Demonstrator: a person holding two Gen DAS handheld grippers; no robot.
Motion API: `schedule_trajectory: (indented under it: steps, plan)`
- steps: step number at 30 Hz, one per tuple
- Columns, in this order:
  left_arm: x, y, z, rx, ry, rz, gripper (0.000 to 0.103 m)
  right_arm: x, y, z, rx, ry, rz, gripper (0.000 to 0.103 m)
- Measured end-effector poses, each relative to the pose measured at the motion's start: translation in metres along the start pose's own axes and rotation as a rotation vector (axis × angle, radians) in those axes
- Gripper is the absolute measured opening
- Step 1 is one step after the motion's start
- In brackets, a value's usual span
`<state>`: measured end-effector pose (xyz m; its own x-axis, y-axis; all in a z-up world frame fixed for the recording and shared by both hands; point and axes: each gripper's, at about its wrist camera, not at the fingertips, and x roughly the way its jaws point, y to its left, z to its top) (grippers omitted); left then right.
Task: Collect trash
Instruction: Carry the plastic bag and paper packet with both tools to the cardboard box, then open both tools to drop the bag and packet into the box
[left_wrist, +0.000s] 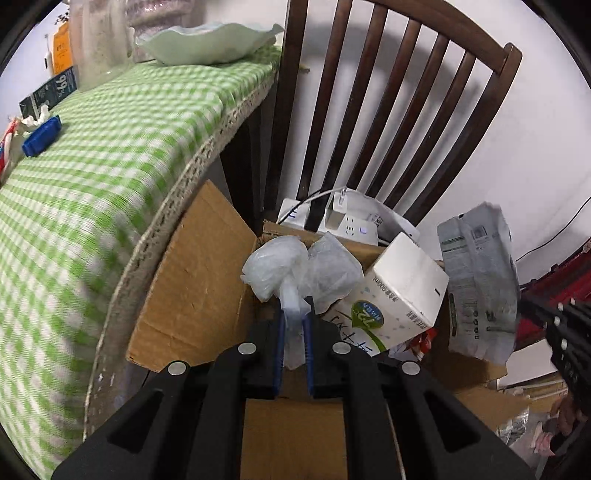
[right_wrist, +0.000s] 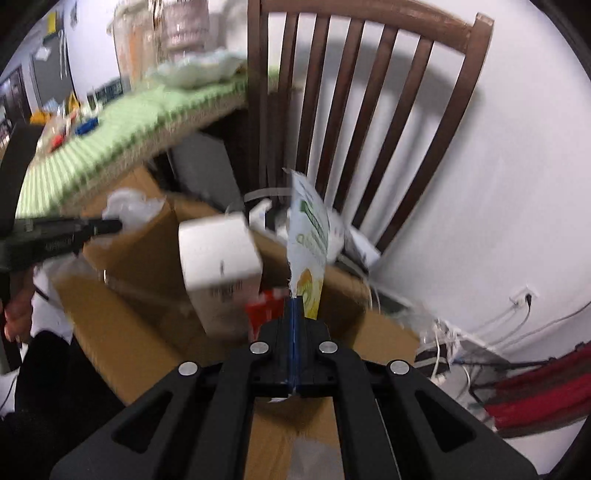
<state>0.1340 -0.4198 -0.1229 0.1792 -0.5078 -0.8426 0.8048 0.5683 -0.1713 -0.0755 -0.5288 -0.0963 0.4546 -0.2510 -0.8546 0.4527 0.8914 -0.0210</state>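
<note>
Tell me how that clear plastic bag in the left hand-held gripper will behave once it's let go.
The plastic bag looks floppy: it bunches and crumples above the left hand-held gripper. It is probably very light, being thin and see-through, so it may drift or snag rather than drop cleanly into the box.

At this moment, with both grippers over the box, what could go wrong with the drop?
1. The plastic bag in the left gripper hangs near the cardboard box's edge; released here, it might land on the flap or outside.
2. The upright milk carton fills much of the box, so the wrapper in the right gripper may catch on it.
</note>
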Motion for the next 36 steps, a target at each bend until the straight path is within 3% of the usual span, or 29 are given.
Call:
schedule_trajectory:
  steps: [4, 21, 33, 34, 35, 36]
  plan:
    - [0.009, 0.001, 0.002, -0.003, 0.015, -0.009, 0.007, -0.003, 0.004, -0.011, -0.011, 0.066, 0.024, 0.0]
    - [0.008, -0.008, 0.003, 0.004, 0.009, -0.023, 0.008, -0.012, -0.003, -0.005, 0.004, 0.136, 0.034, 0.0]
    - [-0.002, -0.008, -0.004, -0.024, 0.001, -0.021, 0.028, 0.001, 0.009, -0.007, 0.005, 0.149, 0.126, 0.001]
    - [-0.003, -0.007, -0.004, -0.027, -0.002, -0.021, 0.029, 0.001, 0.011, -0.006, 0.006, 0.145, 0.164, 0.003]
    - [-0.007, -0.007, -0.004, -0.03, -0.008, -0.022, 0.029, 0.001, 0.011, -0.005, 0.007, 0.138, 0.181, 0.015]
    - [-0.009, -0.005, -0.004, -0.031, -0.012, -0.024, 0.03, 0.001, 0.013, -0.003, 0.006, 0.126, 0.192, 0.038]
